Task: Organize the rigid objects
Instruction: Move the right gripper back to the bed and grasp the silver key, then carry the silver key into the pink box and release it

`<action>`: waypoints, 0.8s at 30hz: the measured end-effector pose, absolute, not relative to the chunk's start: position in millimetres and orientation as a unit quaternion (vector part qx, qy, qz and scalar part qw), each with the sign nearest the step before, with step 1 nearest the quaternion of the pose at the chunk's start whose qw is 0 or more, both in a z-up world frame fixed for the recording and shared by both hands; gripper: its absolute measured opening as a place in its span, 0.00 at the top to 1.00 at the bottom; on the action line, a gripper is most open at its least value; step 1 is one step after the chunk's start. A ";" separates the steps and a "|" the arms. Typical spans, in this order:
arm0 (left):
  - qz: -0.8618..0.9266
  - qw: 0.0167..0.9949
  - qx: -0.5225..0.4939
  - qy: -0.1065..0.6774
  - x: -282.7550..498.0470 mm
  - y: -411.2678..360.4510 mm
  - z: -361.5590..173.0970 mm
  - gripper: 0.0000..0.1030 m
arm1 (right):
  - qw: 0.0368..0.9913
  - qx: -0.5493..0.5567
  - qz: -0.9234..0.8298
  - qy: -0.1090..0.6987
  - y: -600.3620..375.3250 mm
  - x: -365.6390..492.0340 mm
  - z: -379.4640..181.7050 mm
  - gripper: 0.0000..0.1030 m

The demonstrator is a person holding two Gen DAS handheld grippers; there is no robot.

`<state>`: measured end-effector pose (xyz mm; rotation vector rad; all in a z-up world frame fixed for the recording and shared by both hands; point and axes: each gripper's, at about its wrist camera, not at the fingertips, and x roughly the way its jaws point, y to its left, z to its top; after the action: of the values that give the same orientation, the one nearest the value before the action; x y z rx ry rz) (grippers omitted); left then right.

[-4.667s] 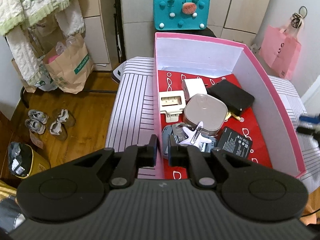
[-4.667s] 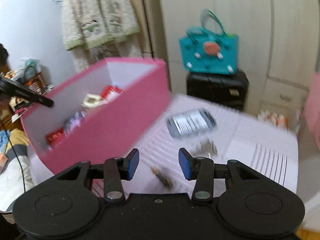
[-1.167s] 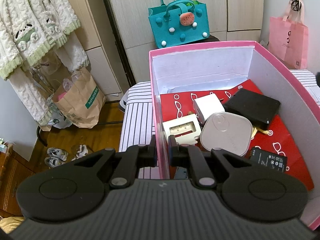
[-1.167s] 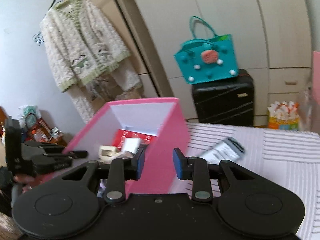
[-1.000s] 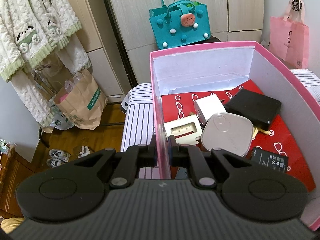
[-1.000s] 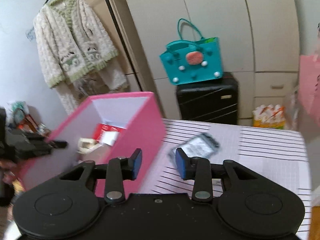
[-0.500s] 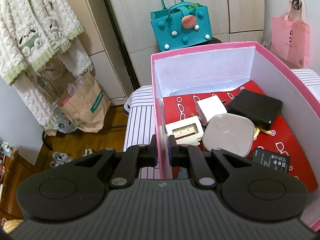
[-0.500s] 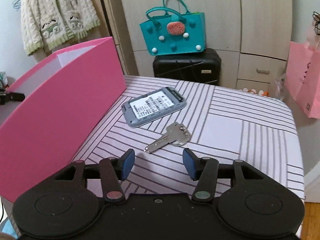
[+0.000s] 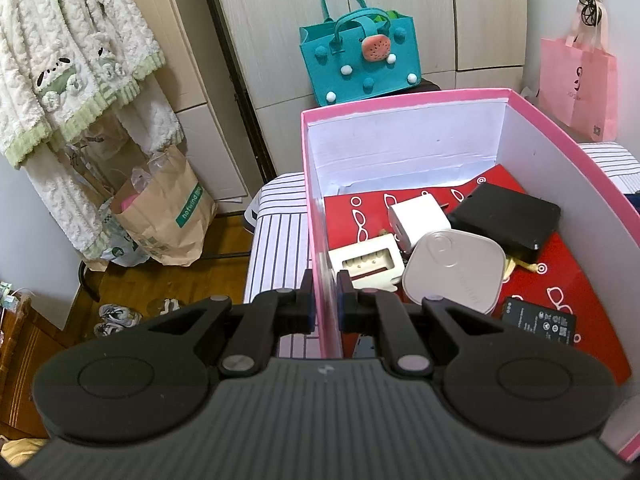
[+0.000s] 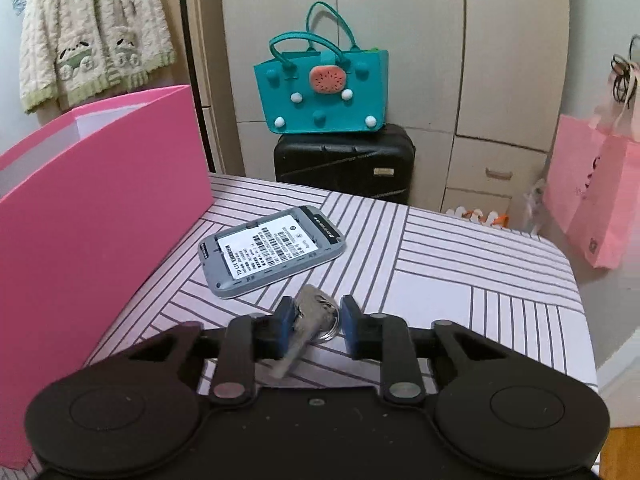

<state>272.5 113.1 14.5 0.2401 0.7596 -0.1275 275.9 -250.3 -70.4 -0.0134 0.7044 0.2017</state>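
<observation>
**Right fingers around the keys, left fingers clamped on the box wall**

Your left gripper [image 9: 323,296] pinches the near left wall of the pink box [image 9: 404,98], one finger outside and one inside, with the wall filling the narrow gap between them. Inside the box, on a red patterned liner [image 9: 556,264], you have a cream plug adapter [image 9: 366,260], a white charger cube [image 9: 418,220], a rounded silver tin [image 9: 454,270], a black flat case [image 9: 506,216] and a small black battery [image 9: 538,320]. The tin leans over the adapter's edge and touches the black case.

Your right gripper [image 10: 314,322] sits low over the striped counter [image 10: 460,264], and its blue fingers [image 10: 285,320] have just been closing. The keys [image 10: 310,316] lie between them: the left finger touches the key blade, and the ring sits just against the right finger. Whether both pads truly press is hard to tell from this view, and the keys look slightly blurred.

Just beyond the keys, the grey device [image 10: 272,250] lies flat with its label side up, near the outer wall of the pink box but apart from it. A teal bag [image 10: 322,92] stands on a black suitcase [image 10: 344,162] behind the counter.
</observation>
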 end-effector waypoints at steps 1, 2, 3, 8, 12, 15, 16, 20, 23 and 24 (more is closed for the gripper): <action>-0.061 0.920 0.122 0.368 272.0 112.0 14.3 0.91 | 0.933 0.000 0.099 0.347 -252.4 276.2 -69.8 0.73; -0.059 0.920 0.127 0.366 271.7 110.4 14.5 0.91 | 0.932 0.005 0.098 0.348 -253.6 276.1 -69.5 0.73; -0.057 0.921 0.130 0.364 271.3 109.5 14.6 0.91 | 0.933 0.010 0.098 0.347 -255.1 275.5 -69.4 0.74; -0.056 0.921 0.133 0.363 271.9 108.2 14.8 0.91 | 0.934 0.047 0.108 0.338 -262.9 272.9 -61.0 0.89; -0.058 0.921 0.129 0.363 271.9 108.6 15.2 0.91 | 0.929 0.062 0.113 0.346 -264.8 272.4 -59.9 0.89; -0.060 0.921 0.126 0.364 271.9 108.9 15.2 0.91 | 0.926 0.078 0.121 0.349 -266.5 270.4 -58.2 0.89; -0.060 0.921 0.124 0.364 271.9 109.0 15.4 0.91 | 0.925 0.084 0.126 0.349 -266.9 269.6 -56.0 0.89; -0.062 0.921 0.116 0.367 273.4 110.5 15.4 0.91 | 0.925 0.094 0.147 0.338 -262.9 263.9 -37.5 0.89; -0.058 0.921 0.115 0.367 273.8 112.2 15.7 0.91 | 0.927 0.088 0.174 0.320 -252.0 257.1 -13.6 0.89; -0.056 0.922 0.117 0.364 272.8 111.6 15.8 0.92 | 0.927 0.085 0.185 0.314 -248.3 254.4 -5.9 0.89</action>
<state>272.8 111.6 15.8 0.2409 0.7466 -0.1153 254.4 -248.3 -5.9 0.1746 0.6438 0.3787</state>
